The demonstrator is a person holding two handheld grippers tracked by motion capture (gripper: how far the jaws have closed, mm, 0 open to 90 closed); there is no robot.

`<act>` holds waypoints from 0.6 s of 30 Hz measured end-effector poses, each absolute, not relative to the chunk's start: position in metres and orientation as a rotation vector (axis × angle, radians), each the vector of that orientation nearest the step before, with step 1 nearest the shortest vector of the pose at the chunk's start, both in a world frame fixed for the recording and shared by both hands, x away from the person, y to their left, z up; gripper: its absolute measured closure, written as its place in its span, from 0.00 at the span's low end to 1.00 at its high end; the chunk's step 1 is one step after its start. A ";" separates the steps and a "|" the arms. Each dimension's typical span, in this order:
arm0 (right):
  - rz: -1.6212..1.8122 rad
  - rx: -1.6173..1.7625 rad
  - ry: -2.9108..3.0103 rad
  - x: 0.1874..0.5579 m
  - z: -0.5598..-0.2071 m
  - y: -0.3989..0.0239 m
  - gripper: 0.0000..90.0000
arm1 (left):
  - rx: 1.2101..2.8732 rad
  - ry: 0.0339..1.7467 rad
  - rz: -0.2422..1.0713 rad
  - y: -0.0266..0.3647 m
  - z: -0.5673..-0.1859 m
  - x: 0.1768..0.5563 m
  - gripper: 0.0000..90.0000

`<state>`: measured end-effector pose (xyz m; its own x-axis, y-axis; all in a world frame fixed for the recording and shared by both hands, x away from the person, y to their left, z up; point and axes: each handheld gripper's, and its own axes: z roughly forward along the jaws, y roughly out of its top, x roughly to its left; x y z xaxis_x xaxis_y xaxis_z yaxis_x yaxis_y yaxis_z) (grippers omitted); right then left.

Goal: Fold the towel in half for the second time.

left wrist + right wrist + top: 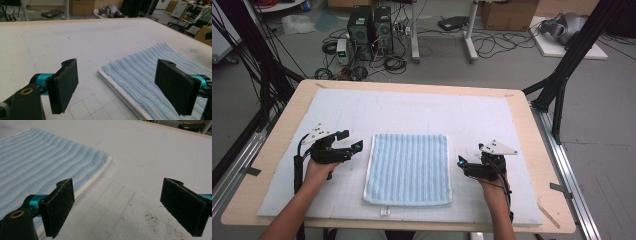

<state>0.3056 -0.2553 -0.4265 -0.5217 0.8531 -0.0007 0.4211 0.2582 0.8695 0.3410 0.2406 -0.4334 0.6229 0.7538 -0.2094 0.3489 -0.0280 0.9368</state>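
We are holding the left hand-held gripper [347, 141] with its jaws standing wide apart and nothing between them, just off the left edge of the blue striped towel [408, 169]. In the left gripper view, the left hand-held gripper [117, 87] is looking across the towel's [155, 75] near corner, the white hem passing between its two black pads without touching either.

We are holding the right hand-held gripper [460, 162] just beside the towel's right edge, its jaws also spread wide and gripping nothing. In the right gripper view, the right hand-held gripper [117, 207] is hovering over the white mat, with the towel [45, 165] lying behind its left pad.

The towel is lying flat and folded in the middle of the white mat [422, 107], between our two hands. The mat is covering most of the wooden desk [532, 150]. Beyond the desk, computer towers [369, 30] and loose cables are sitting on the floor.
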 end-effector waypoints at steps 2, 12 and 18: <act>1.199 1.157 2.060 0.306 -0.427 -0.255 0.13 | 1.625 0.933 0.407 0.241 -0.433 0.341 0.22; 1.203 1.140 2.092 0.311 -0.429 -0.254 0.13 | 1.689 0.963 0.355 0.241 -0.436 0.341 0.22; 1.260 1.153 2.071 0.309 -0.427 -0.257 0.13 | 1.663 0.981 0.347 0.236 -0.430 0.357 0.23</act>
<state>0.3089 -0.2567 -0.4266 -0.5472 0.8359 0.0423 0.4218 0.2318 0.8765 0.3573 0.2356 -0.4298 0.6112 0.7490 -0.2557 0.4221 -0.0352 0.9059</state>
